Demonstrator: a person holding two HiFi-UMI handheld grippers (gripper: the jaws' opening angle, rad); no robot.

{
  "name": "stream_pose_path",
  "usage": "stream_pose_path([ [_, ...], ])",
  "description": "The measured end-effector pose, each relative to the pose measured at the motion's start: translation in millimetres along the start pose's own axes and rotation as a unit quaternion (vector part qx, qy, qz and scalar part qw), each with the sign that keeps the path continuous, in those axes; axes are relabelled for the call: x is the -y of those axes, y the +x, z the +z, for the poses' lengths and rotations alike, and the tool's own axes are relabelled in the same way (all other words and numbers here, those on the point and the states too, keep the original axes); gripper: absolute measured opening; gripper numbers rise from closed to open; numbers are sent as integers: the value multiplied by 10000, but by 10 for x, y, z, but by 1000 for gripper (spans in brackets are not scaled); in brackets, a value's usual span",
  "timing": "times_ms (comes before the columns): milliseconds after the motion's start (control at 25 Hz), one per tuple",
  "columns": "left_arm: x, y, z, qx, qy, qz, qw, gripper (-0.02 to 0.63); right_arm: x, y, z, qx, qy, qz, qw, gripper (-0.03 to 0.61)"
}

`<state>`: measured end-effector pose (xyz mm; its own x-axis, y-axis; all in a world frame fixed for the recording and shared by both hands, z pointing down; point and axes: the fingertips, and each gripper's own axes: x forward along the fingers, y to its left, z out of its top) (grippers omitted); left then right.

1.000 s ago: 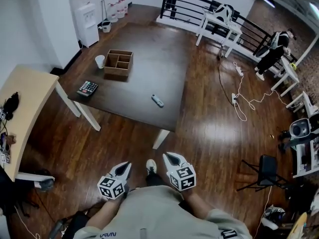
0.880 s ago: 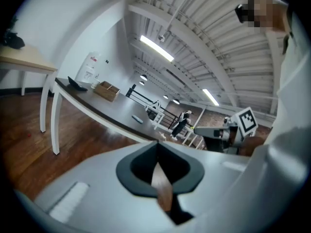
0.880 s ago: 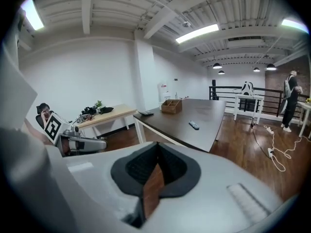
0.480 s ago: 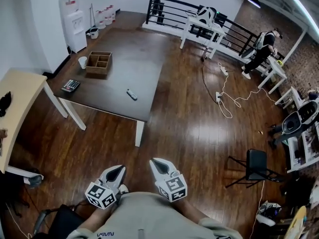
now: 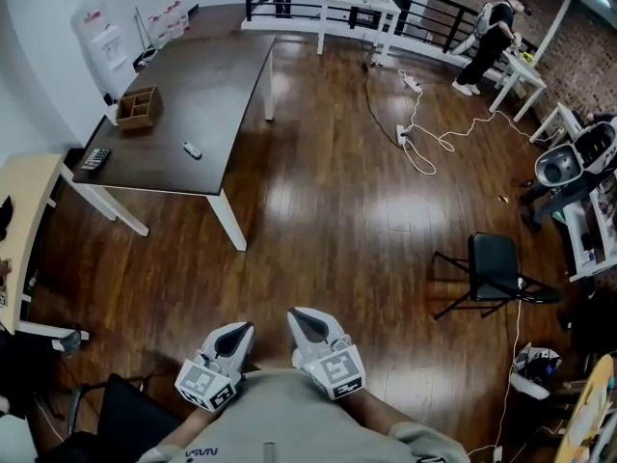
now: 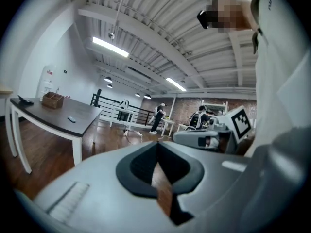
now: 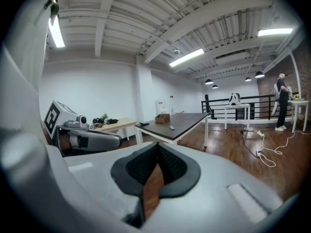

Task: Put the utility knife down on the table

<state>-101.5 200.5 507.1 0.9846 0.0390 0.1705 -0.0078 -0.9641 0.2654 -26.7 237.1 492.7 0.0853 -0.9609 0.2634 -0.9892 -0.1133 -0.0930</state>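
The utility knife (image 5: 193, 149) lies alone on the dark table (image 5: 222, 85), far off at the upper left of the head view. It shows as a small grey bar in the left gripper view (image 6: 71, 119) and in the right gripper view (image 7: 171, 127). My left gripper (image 5: 234, 334) and right gripper (image 5: 304, 318) are held side by side close to my body, over the wooden floor and well away from the table. Both are shut with nothing between their jaws.
A wooden compartment box (image 5: 138, 107) and a calculator (image 5: 94, 158) sit on the dark table's far end. A beige table (image 5: 19, 210) stands at the left, a black chair (image 5: 496, 268) at the right. Cables (image 5: 424, 143) trail across the floor. A person (image 5: 487, 41) stands at the back.
The dark table with the knife has slid up and left in the head view and grown smaller as I move away from it. Both grippers stay shut near my body.
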Motion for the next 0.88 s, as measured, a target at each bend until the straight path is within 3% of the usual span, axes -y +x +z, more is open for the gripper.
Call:
stream_pose_path([
  [320,680,134,-118,28,347,-20,9994,0,198,-690,-67,218,-71,-37,9997,0],
  [560,738,129,-233,-18,83,160,9998,0,174,-773,-222,39,60,210,9998,-2],
  [880,821,132,-262,7,140,287,9995,0,163,-818,-230,71,-88,361,9993,-2],
])
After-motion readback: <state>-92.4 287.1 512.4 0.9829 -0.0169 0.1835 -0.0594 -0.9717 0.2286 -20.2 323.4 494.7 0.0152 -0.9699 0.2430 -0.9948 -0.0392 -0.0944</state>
